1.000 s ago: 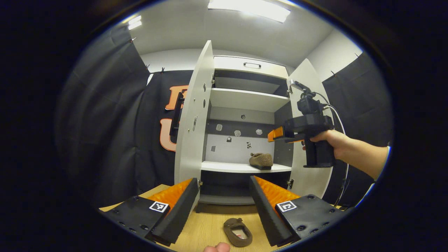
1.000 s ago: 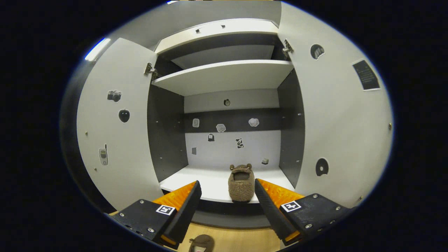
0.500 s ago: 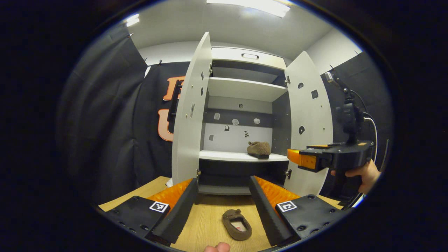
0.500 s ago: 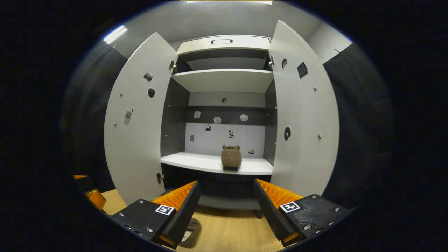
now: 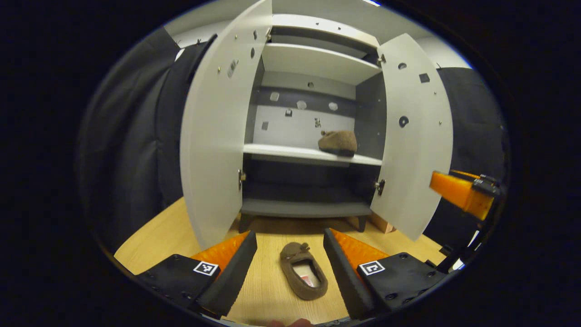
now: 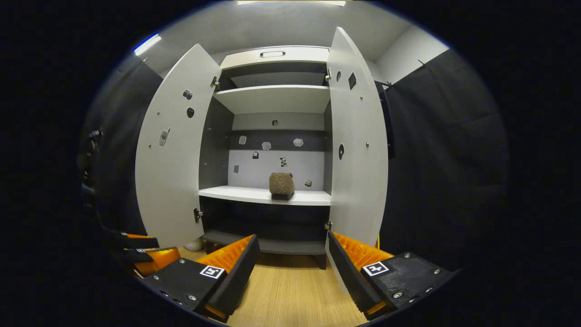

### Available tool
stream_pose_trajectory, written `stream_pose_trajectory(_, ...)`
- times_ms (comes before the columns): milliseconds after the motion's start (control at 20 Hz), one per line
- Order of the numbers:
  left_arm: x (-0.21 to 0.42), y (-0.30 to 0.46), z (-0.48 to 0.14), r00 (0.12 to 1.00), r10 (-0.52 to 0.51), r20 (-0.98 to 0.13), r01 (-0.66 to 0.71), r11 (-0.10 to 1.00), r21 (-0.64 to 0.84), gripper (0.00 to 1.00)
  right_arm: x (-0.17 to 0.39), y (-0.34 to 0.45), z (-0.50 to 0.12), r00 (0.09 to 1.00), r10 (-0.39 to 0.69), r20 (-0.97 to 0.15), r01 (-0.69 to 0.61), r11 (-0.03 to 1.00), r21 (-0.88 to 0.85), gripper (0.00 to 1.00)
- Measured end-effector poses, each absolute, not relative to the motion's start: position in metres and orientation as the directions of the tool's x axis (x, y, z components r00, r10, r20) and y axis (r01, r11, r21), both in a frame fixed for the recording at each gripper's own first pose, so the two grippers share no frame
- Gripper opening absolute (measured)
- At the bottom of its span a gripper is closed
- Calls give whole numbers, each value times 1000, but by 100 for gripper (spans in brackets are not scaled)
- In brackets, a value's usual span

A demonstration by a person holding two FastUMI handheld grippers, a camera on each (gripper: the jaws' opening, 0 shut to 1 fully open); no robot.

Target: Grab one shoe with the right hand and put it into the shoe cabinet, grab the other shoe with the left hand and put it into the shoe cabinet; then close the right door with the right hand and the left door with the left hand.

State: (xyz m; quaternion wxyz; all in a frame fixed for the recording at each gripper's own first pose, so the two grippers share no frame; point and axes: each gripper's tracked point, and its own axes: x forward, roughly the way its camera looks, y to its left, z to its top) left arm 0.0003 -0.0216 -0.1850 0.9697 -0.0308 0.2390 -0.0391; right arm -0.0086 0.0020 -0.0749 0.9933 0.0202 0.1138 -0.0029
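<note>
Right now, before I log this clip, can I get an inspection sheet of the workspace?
Surface: light wooden floor, bare around the shoe.
Job's things: shoe cabinet with both doors open, left door and right door; one brown furry slipper on the middle shelf; second brown slipper on the floor, opening up, in front of the cabinet.
Clutter: small pale thing by the cabinet's foot, too small to tell.
Grippers: left gripper open, low over the floor slipper, not touching it; right gripper open, empty, facing the cabinet.
Cables: nothing seen.
Surroundings: black cloth booth wall; stickers on the cabinet's back panel and inner doors.
</note>
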Motion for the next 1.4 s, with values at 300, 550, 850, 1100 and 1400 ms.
stream_pose_trajectory(300, 16, -41, -316, 644, -189, -741, 78, 980, -183, 74, -8, -20, -89, 968, 9, -250, -13, 1000, -13, 95)
stream_pose_trajectory(550, 40, -22, -358, 563, -101, -820, 25, 994, -105, 75, -7, -37, -97, 963, 1, -269, -4, 1000, -10, 95)
stream_pose_trajectory(850, 76, -18, -369, 586, -99, -804, 8, 993, -117, 75, -5, -43, -107, 951, -2, -309, 3, 1000, 3, 95)
stream_pose_trajectory(1100, 83, -21, -369, 620, -116, -776, 20, 991, -132, 56, -4, -34, -110, 945, 30, -324, -31, 1000, 4, 95)
stream_pose_trajectory(1400, 83, -5, -335, 669, -47, -742, -77, 988, -132, 13, -7, -17, -116, 940, 68, -334, -74, 997, -4, 95)
